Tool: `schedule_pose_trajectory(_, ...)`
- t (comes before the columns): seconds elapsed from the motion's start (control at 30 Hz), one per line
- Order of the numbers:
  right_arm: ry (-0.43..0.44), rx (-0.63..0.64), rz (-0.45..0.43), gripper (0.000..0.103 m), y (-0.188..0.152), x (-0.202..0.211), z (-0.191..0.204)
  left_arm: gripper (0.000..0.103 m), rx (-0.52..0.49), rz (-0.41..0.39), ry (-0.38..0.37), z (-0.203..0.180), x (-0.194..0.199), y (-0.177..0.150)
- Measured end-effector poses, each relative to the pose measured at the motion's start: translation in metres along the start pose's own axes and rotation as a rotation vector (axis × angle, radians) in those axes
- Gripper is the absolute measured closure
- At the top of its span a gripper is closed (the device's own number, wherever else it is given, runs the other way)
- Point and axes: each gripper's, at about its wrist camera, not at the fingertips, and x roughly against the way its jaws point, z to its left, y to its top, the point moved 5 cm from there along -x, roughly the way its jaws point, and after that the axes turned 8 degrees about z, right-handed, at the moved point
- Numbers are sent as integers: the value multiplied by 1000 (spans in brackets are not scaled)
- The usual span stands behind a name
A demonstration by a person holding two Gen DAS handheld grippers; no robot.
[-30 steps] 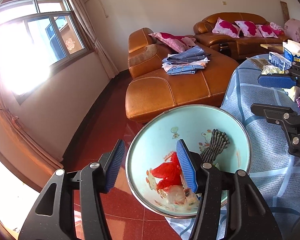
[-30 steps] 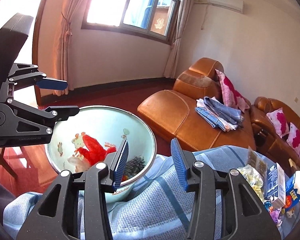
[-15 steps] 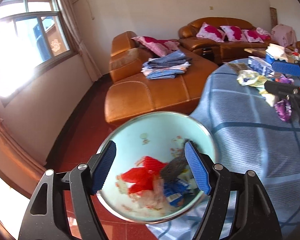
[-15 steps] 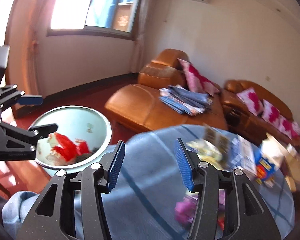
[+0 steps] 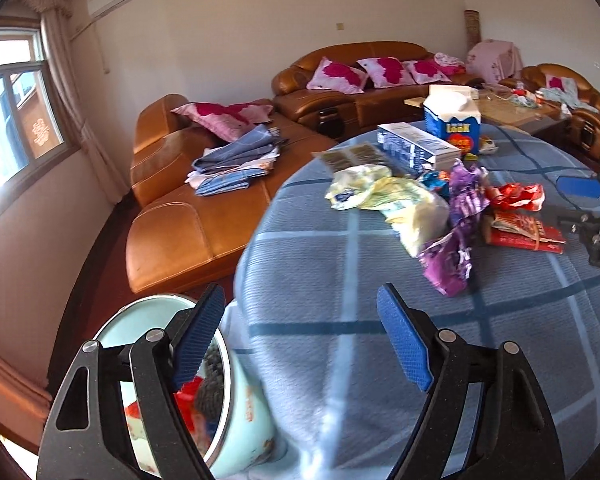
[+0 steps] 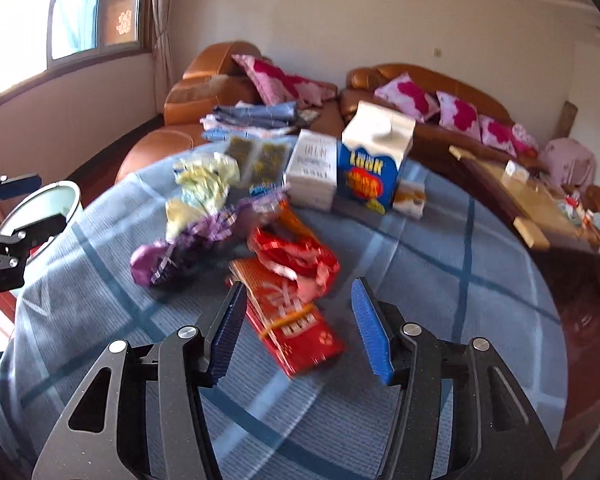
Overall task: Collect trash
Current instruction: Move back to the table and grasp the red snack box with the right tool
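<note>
Blue checked tablecloth (image 5: 340,264) holds wrappers (image 6: 292,256), cartons (image 6: 374,160).

Both views are taken from the wrists, angled down along the fingers over the blue checked surface (image 5: 332,248). The wrapper pile (image 5: 452,216) is seen from the left at middle distance in the left view, and close at frame centre in the right view (image 6: 260,236). The leather sofa (image 5: 204,208) is shared behind.
</note>
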Motion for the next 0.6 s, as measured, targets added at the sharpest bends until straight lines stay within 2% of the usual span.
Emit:
schedule_pose_trajectory(0.3, 108, -10, 130, 45, 6, -32, -8, 20, -46, 23, -32, -26, -17, 9)
schedule_pose_trajectory(0.53, 135, 33, 213, 44, 5, -51, 3, 18, -49, 29, -36, -25, -20, 8)
schedule_pose_trajectory(0.6, 126, 39, 205, 51, 5, -47, 4, 18, -48, 30, -36, -26, -20, 8)
